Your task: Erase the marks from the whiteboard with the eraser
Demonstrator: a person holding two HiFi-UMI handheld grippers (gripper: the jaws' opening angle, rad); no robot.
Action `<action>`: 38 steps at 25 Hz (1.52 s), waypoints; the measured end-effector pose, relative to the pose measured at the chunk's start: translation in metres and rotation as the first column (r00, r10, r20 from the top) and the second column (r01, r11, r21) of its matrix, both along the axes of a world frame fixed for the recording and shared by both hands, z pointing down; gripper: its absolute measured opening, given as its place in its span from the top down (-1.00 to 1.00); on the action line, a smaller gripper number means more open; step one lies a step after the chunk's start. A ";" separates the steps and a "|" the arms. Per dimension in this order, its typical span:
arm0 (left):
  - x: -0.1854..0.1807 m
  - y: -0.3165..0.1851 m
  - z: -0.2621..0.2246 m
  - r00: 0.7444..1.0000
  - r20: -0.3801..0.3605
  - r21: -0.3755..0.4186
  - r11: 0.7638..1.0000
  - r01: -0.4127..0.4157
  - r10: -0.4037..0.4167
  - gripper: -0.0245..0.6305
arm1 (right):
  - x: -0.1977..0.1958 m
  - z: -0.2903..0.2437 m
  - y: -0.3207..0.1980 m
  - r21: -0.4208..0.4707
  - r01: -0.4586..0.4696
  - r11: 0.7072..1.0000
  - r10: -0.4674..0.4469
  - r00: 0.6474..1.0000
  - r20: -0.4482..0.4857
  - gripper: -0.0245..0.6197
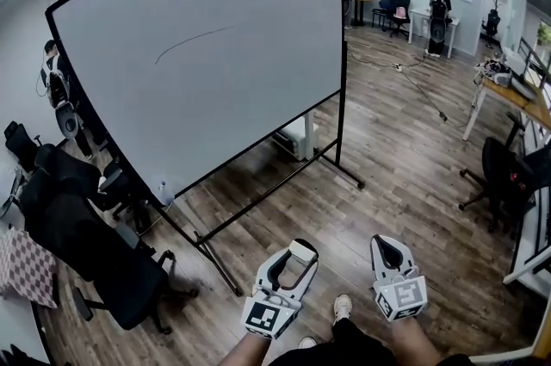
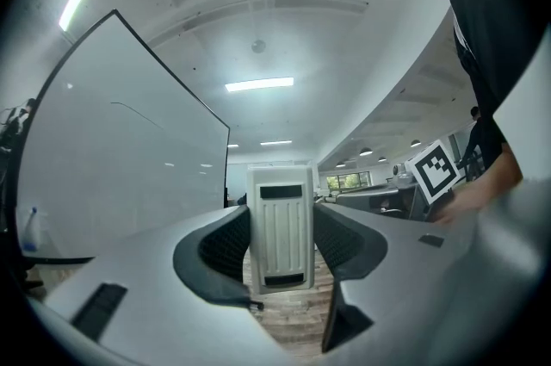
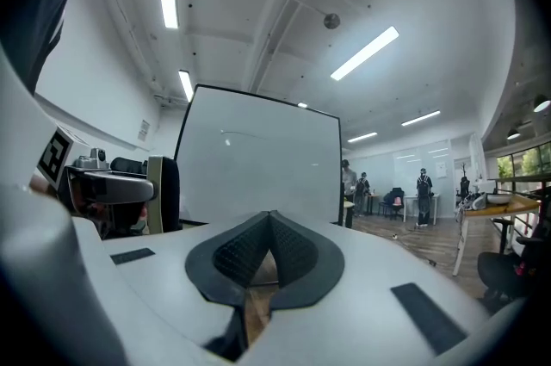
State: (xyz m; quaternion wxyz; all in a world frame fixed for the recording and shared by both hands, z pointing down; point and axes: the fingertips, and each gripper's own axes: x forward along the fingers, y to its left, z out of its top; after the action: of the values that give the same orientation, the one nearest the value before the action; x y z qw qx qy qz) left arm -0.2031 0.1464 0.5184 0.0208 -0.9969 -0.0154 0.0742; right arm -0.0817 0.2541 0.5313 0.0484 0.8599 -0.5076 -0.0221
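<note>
A large whiteboard on a black rolling stand faces me a few steps away. A thin curved pen line crosses its upper middle. In the left gripper view the board stands at the left with the line faint on it. My left gripper is held low near my feet and is shut on the white ribbed eraser, which stands upright between the jaws. My right gripper is beside it, shut with nothing between its pads. The right gripper view shows the board ahead.
Black office chairs crowd the floor left of the board's stand. A small bottle sits on the board's tray. A desk and chair stand at the right. People stand in the background. Wooden floor lies between me and the board.
</note>
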 end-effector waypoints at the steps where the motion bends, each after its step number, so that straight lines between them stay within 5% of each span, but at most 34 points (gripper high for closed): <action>1: 0.004 -0.007 0.001 1.000 0.004 -0.001 1.000 0.010 -0.010 0.18 | 0.004 -0.001 -0.008 0.000 0.010 1.000 -0.010 1.000 0.001 0.86; 10: 0.049 -0.062 -0.004 0.993 0.020 0.006 0.993 0.117 -0.117 0.18 | 0.061 -0.011 -0.075 0.008 0.120 0.993 -0.120 0.993 -0.002 0.86; 13: 0.070 -0.077 0.008 0.988 0.029 0.064 0.987 0.148 -0.150 0.18 | 0.088 -0.010 -0.093 0.009 0.168 0.986 -0.168 0.986 0.004 0.86; 22: 0.122 -0.122 -0.006 0.947 0.024 0.064 0.946 0.319 -0.321 0.18 | 0.151 -0.018 -0.149 0.025 0.323 0.946 -0.323 0.946 -0.006 0.86; 30: 0.140 -0.158 -0.006 0.890 0.055 0.042 0.891 0.451 -0.453 0.18 | 0.173 -0.027 -0.190 0.028 0.440 0.897 -0.438 0.897 -0.060 0.86; 38: 0.127 -0.231 -0.016 0.792 0.034 0.020 0.793 0.609 -0.610 0.19 | 0.161 -0.042 -0.272 0.012 0.559 0.829 -0.554 0.823 -0.125 0.86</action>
State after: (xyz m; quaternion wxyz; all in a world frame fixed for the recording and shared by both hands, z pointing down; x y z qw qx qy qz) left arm -0.0761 -0.0846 0.5021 0.0474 -0.9499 0.3057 0.0444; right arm 0.0793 -0.0180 0.4892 0.0484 0.6727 -0.7319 -0.0976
